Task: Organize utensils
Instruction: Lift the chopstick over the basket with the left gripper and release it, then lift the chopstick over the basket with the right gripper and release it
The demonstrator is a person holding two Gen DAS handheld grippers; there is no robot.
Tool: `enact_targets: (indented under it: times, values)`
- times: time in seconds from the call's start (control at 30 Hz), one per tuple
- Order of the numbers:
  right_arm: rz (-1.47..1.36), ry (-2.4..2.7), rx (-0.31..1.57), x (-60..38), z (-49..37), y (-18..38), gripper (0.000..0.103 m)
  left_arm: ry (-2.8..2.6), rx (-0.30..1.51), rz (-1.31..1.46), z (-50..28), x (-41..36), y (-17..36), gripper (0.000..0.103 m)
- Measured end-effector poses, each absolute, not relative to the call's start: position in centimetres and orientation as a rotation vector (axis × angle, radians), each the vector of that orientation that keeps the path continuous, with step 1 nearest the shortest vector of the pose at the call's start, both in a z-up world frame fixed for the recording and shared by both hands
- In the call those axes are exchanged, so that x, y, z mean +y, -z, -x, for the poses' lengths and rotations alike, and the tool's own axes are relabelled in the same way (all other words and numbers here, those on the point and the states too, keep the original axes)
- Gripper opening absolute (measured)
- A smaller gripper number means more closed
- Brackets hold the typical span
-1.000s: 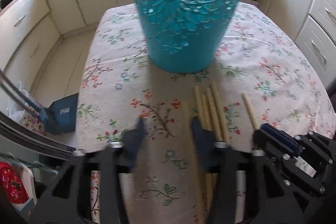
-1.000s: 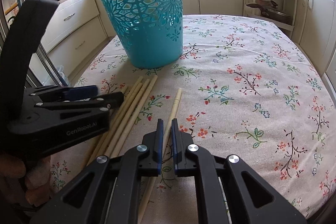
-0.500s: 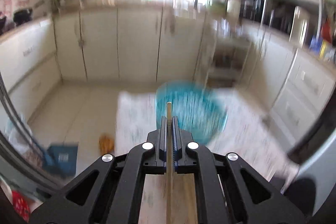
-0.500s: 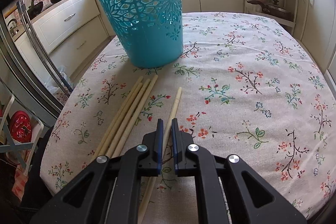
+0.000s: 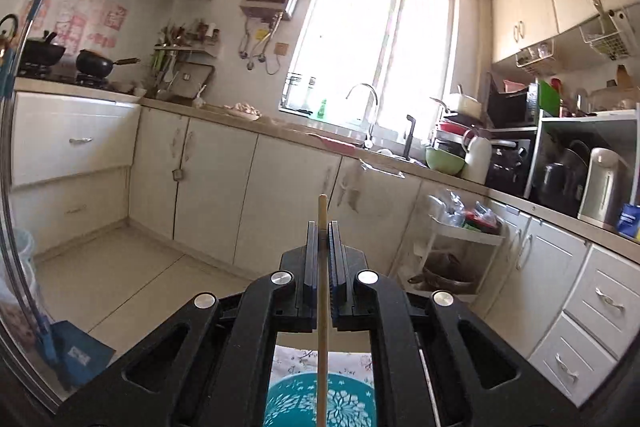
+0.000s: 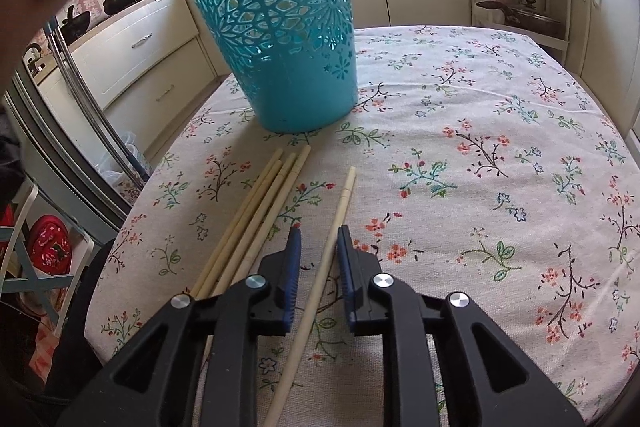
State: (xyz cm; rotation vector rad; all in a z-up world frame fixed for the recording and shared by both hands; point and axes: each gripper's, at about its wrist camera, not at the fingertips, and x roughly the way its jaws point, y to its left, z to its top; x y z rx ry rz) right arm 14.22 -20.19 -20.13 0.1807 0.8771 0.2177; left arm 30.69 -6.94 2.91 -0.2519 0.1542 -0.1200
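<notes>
Left gripper [image 5: 322, 227]: closed on one chopstick [image 5: 322, 287], which is held upright above the teal basket [image 5: 344, 407], its tip raised past the jaws.
Right gripper [image 6: 318, 233]: jaws are opening; a single chopstick [image 6: 326, 255] lies between them on the tablecloth [image 6: 480, 147], untouched by the pads.
Bundle of chopsticks [image 6: 256, 219]: laid just left of the single one, near the table edge.
Teal basket: stood upright beyond the chopsticks, at the far left of the table.
</notes>
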Motion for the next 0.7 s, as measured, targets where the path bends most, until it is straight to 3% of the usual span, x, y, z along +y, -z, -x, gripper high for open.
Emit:
enact_targets:
  times: [0.57,0.7]
  values:
    - [-0.178,-0.229,0.879,-20.1,-14.6,20.1,0.022,0.106,0.275,0.200,-31.2,-6.3,3.5,0.005]
    - [-0.187,-0.240,0.891,-20.3,-14.7,20.1,0.022,0.109,0.321,0.161,-29.9,-5.9,4.1,0.014]
